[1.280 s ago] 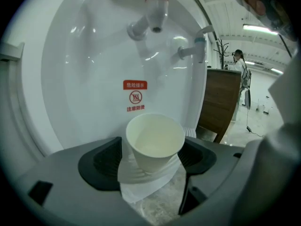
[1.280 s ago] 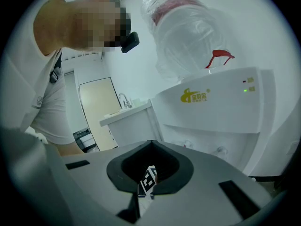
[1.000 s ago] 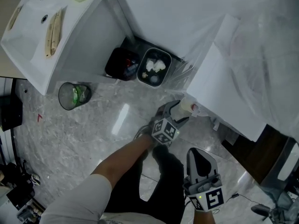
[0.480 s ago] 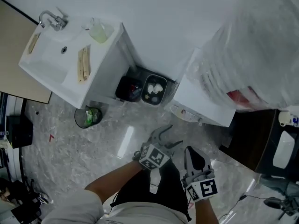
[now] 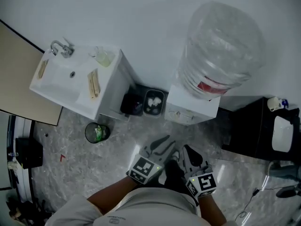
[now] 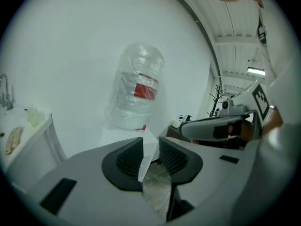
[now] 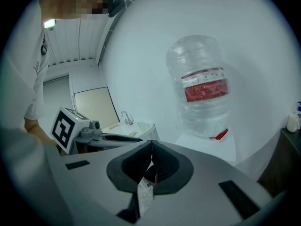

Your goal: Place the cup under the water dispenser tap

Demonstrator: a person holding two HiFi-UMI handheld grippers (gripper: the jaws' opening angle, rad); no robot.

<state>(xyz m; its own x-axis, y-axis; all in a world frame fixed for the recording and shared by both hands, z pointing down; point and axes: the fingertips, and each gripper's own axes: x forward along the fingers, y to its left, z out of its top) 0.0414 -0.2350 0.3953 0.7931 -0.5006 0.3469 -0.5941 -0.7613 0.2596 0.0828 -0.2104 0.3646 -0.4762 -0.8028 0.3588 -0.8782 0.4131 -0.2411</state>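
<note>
Far left is the white sink unit (image 5: 56, 81). A round bin (image 5: 97, 133) stands on the marble floor (image 5: 70, 164) in front of it, and two small bins (image 5: 143, 103) are tucked between the sink unit and the water dispenser (image 5: 193, 108).

The cup (image 5: 182, 115), as far as I can make out, is the small pale blob on the dispenser's front face, below the big bottle (image 5: 218, 46). It's too tiny to tell which way it stands or where its long axis runs.

Both hands are held close to the body, side by side, aimed at the dispenser and tipped slightly down. The left gripper (image 5: 163, 143) has a narrow slit between its jaws, which are closing with nothing between them. The right gripper (image 5: 187, 152) has its jaws pressed together, also empty.

There's a bare strip of floor between the grippers and the dispenser. The bins hem the dispenser in on its left, and a black cabinet (image 5: 254, 126) sits on its right.
</note>
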